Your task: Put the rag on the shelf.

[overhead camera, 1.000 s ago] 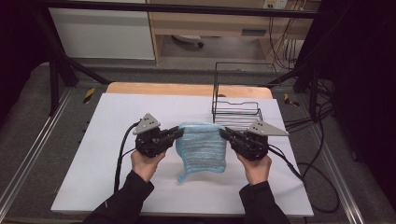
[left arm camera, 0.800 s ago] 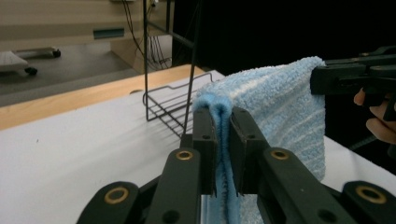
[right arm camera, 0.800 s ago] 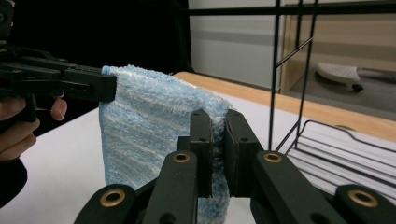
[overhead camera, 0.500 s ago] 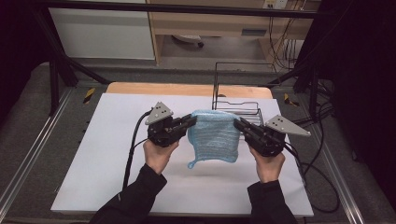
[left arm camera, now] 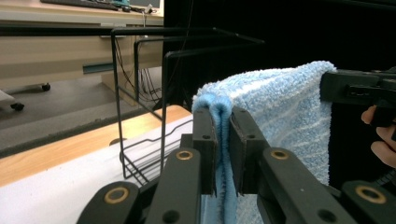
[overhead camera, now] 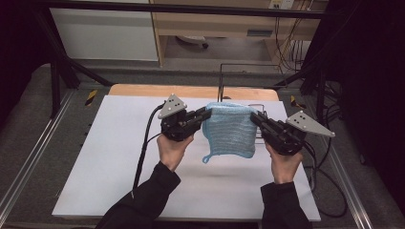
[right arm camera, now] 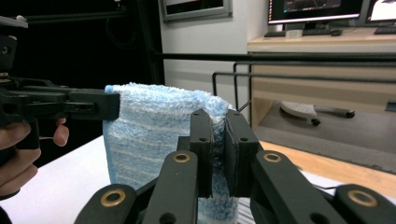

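With my left gripper and right gripper each pinching the pale blue terry cloth, uneven pulling could tear a corner free.

The person wears black sleeves. Each black gripper carries a grey three-cornered plate, brass-ringed screws, and a black cable.

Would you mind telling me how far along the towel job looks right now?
Done: the towel is off the table, each top corner pinched by a gripper, left and right. In hand: it hangs spread between them, in front of the wire rack. Left, probably: draping it over the rack and letting go.
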Available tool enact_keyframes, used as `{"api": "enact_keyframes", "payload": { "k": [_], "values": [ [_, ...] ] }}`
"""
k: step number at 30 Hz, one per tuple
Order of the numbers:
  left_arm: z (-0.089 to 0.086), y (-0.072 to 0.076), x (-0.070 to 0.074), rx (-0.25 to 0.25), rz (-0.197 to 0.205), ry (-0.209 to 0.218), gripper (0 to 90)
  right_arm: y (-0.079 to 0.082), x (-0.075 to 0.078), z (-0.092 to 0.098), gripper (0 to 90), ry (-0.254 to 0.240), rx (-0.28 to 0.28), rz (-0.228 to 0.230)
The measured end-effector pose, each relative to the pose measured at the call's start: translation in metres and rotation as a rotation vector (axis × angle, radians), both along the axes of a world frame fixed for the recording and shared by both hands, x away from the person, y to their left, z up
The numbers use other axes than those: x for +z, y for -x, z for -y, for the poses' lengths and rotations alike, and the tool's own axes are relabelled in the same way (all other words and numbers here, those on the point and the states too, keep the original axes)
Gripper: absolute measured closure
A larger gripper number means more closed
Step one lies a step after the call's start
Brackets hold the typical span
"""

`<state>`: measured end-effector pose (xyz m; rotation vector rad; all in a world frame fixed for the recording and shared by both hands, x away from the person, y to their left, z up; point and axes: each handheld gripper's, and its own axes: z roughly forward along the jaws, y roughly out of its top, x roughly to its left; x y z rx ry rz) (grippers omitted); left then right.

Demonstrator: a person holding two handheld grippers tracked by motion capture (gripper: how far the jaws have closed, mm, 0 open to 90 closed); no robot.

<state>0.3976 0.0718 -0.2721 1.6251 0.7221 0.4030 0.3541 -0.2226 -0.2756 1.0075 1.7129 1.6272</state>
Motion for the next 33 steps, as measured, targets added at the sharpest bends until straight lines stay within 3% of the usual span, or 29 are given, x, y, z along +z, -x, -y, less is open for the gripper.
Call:
{"api": "enact_keyframes", "payload": {
  "k": [33],
  "values": [
    [0.045,-0.031,0.074,0.006,0.128,0.099,81.6,-0.02,0.07,0.03,83.5,-0.052,-0.122,0.167]
  ]
}}
